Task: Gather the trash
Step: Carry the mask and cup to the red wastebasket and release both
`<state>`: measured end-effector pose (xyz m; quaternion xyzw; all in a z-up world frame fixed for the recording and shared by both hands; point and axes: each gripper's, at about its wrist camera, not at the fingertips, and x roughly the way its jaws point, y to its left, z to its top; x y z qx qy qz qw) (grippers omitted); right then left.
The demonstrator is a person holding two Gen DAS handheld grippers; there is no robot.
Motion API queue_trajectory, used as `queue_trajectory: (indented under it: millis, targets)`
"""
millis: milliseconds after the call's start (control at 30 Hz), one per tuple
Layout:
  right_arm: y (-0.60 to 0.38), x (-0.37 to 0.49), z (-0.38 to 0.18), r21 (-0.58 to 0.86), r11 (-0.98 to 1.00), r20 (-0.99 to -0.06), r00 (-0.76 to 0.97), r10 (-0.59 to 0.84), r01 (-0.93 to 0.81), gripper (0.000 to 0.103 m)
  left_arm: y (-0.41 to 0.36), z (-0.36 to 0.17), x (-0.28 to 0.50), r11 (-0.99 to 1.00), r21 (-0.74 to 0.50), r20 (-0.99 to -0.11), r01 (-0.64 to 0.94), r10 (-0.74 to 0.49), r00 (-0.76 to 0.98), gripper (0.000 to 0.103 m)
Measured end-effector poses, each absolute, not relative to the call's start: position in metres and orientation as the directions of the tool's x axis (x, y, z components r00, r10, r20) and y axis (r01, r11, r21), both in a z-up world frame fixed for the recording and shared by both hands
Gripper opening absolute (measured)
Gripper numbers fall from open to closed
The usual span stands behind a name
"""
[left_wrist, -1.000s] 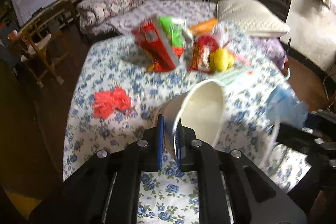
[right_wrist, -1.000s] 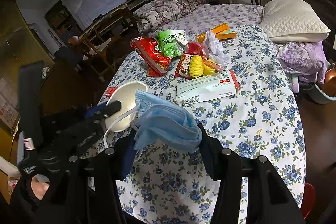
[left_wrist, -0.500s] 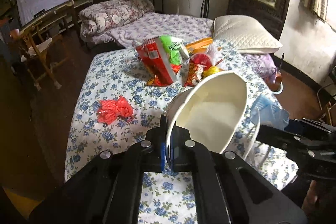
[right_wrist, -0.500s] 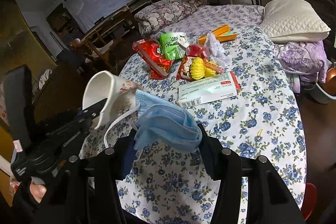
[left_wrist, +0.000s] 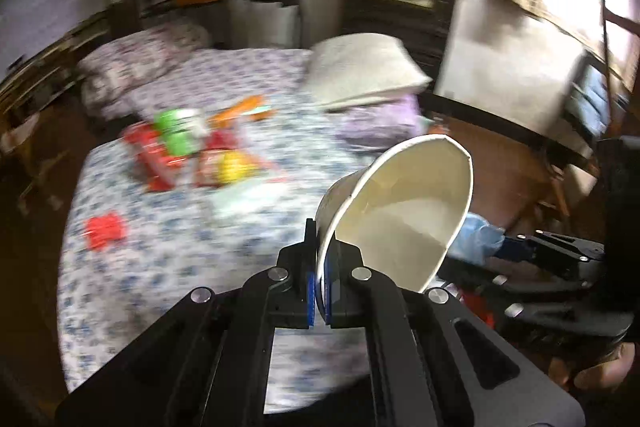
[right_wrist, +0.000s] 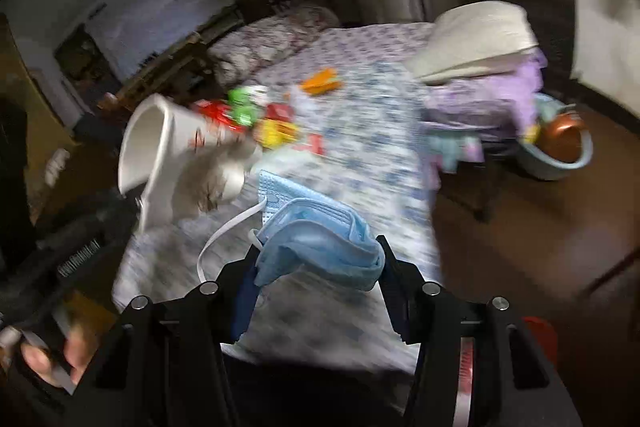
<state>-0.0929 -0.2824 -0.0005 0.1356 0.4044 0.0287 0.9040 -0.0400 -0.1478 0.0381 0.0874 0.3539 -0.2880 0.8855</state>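
The left gripper (left_wrist: 319,301) pinches just the cup (left_wrist: 404,211) rim, so the tilted cup (held above the bed (left_wrist: 168,259)) could slip. The right gripper (right_wrist: 318,281), half apart, clamps the mask (right_wrist: 320,239), whose dangling loop might snag.

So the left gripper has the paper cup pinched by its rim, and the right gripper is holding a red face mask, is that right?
Not quite: the face mask in the right gripper is light blue, not red, as the right wrist view shows. The left gripper does pinch the paper cup by its rim.

Matt white paper cup (left_wrist: 404,203), soft pleated blue cloth mask (right_wrist: 320,247), floral cotton bedsheet (left_wrist: 160,267)
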Motion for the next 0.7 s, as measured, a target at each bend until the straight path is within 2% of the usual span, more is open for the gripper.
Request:
queue_trajectory:
  millis: [100, 233, 367, 500, 700]
  targets:
    - [-0.328, -0.138, -0.01, 0.174, 0.974, -0.769, 0.637, 0.043, 0.145, 0.054, -0.197, 0.038, -0.067, 0.764, -0.061, -0.68, 0.642, -0.503, 0.534, 0.004]
    - [-0.387, -0.182, -0.048, 0.148, 0.949, -0.827, 0.561, -0.036, 0.28, 0.054, -0.265, 0.017, -0.087, 0.71, -0.106, -0.72, 0.696, -0.538, 0.439, 0.004]
    - [-0.439, -0.207, -0.108, 0.216, 0.884, -0.87, 0.493, -0.018, 0.414, 0.054, -0.319, -0.014, -0.101, 0.668, -0.146, -0.764, 0.73, -0.545, 0.346, 0.004]
    - [-0.473, -0.21, -0.178, 0.267, 0.809, -0.902, 0.431, 0.019, 0.524, 0.054, -0.37, -0.057, -0.117, 0.64, -0.145, -0.823, 0.755, -0.501, 0.266, 0.004]
    - [-0.495, -0.194, -0.254, 0.248, 0.763, -0.939, 0.342, 0.037, 0.597, 0.055, -0.413, -0.107, -0.112, 0.634, -0.161, -0.875, 0.756, -0.446, 0.188, 0.004]
